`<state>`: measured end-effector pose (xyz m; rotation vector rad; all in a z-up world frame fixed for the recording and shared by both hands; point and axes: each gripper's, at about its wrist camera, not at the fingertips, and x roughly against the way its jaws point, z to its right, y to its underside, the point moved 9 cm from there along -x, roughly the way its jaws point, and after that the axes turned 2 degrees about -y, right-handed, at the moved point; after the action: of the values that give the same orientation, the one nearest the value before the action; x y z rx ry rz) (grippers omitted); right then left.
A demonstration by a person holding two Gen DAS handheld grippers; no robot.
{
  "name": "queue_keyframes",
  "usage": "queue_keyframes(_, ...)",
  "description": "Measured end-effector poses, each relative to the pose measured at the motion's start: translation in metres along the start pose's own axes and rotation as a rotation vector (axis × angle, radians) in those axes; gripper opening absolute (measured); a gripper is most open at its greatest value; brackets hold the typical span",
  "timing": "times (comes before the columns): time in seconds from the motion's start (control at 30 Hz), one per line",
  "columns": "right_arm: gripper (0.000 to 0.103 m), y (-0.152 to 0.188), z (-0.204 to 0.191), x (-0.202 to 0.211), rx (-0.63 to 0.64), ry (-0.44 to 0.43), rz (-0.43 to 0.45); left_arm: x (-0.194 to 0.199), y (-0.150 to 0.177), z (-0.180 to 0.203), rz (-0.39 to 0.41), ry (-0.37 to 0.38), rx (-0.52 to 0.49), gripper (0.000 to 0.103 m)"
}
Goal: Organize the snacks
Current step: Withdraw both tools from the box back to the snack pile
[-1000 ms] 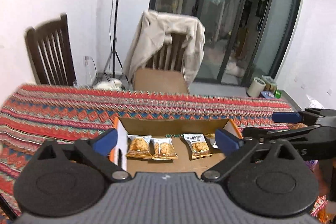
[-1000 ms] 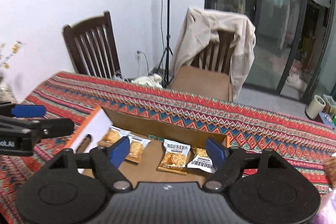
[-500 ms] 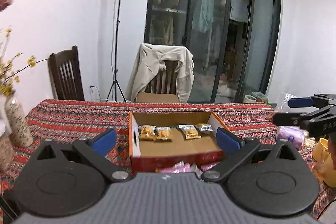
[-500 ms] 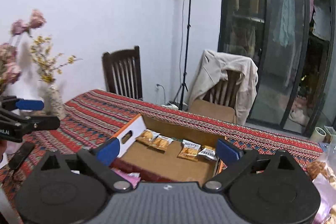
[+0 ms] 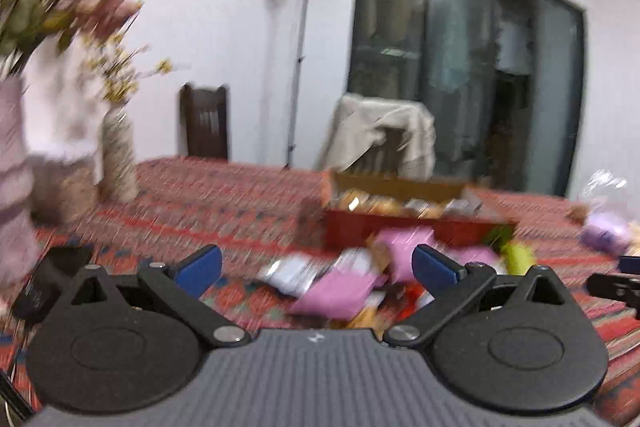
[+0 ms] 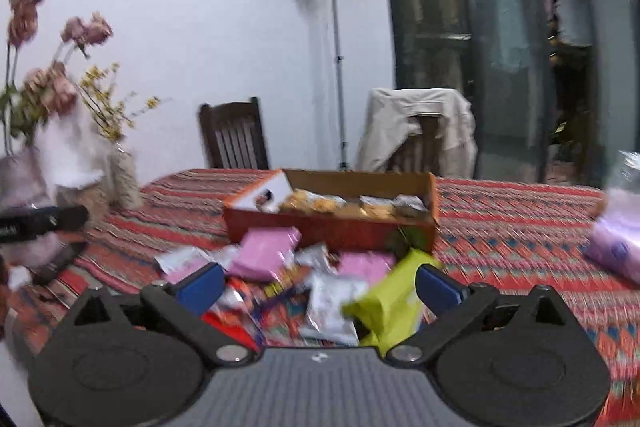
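Snack box [image 6: 332, 227] lengthwise across table [image 6: 520, 219]

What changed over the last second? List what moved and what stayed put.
Both claws drew back from the cardboard box toward the near table edge and sank, so the loose snack pile now lies ahead of them. The right claw is opening, nothing between its pads; the left claw is open and empty. The packets in the box kept their row.

Both wrist views look low across the table [image 6: 520, 227], sharing the box [image 6: 332, 227].
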<state>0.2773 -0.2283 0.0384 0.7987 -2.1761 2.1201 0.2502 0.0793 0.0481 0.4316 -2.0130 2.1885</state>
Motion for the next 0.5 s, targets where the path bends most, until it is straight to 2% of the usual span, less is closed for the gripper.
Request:
queue_keyframes(0.13,0.102,0.044,0.001,-0.010,0.027,0.101,-0.029,-0.010,0.035,0.001,-0.077,0.014,-0.030,0.103)
queue_keyframes(0.23,0.102,0.065,0.000,-0.018,0.025,0.093,-0.072,-0.016,0.046,0.002,-0.105,0.012,-0.020,0.103)
queue_keyframes(0.5,0.102,0.071,-0.009,-0.025,0.032,0.084,-0.070,-0.030,0.054,-0.001,-0.136,0.029,0.000,0.103)
